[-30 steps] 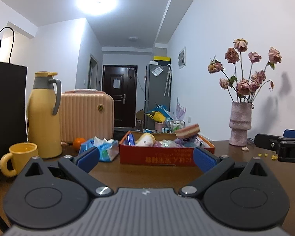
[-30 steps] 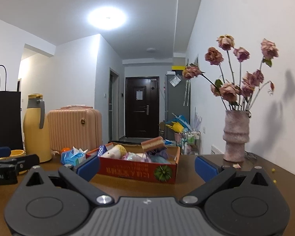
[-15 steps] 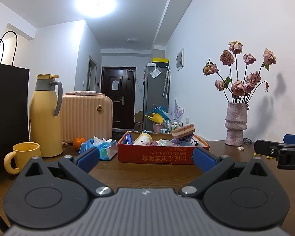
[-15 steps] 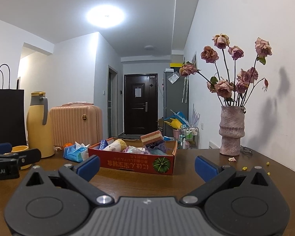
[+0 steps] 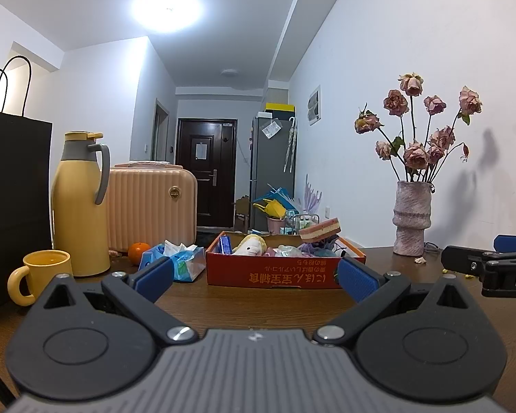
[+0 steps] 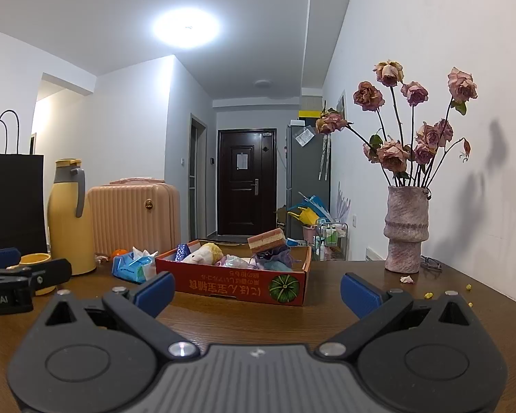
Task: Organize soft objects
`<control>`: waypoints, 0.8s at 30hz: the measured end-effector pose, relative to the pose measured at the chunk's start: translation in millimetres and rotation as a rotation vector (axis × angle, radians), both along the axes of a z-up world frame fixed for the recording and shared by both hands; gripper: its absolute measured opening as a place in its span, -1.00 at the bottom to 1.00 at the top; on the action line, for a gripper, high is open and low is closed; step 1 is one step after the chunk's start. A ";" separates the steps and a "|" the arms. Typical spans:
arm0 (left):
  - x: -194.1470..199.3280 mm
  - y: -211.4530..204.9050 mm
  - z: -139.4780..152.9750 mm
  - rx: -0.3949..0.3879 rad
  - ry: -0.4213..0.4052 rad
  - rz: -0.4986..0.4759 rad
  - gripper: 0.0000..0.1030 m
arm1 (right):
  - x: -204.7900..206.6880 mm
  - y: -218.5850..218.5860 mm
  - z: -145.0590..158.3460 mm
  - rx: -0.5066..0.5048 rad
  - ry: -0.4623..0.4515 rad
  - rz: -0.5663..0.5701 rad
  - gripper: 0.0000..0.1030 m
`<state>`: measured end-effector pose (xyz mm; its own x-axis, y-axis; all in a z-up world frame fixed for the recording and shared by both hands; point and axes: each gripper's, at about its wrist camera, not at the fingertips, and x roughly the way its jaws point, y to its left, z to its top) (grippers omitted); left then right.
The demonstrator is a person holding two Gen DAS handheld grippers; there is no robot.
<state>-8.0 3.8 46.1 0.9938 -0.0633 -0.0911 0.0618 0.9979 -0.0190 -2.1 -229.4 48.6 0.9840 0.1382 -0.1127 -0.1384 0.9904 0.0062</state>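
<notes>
Left tool (image 5: 254,275): blue pads spread wide, nothing held, low over brown wooden bench (image 5: 251,304). Right tool (image 6: 258,287): likewise wide open, empty. Red cardboard box (image 6: 237,284), pumpkin print on front wall, stands mid-bench ahead of both tools. Inside box: cream plush toy (image 6: 204,254), pink-and-tan layered sponge (image 6: 266,240) tilted atop purple fabric bundle (image 6: 275,256), crinkled clear bag. Blue tissue pack (image 5: 180,261) just left of box.
</notes>
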 end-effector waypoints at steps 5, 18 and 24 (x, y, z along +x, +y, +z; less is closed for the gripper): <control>0.0 0.2 -0.2 0.000 0.001 0.000 1.00 | 0.0 0.3 -0.2 0.000 0.000 0.000 1.00; -3.3 -0.1 0.8 0.003 -0.005 -0.003 1.00 | 0.0 0.2 -0.1 0.000 0.000 0.000 1.00; -4.6 -1.3 1.5 0.005 -0.011 -0.005 1.00 | 0.1 0.1 -0.3 0.000 0.001 0.000 1.00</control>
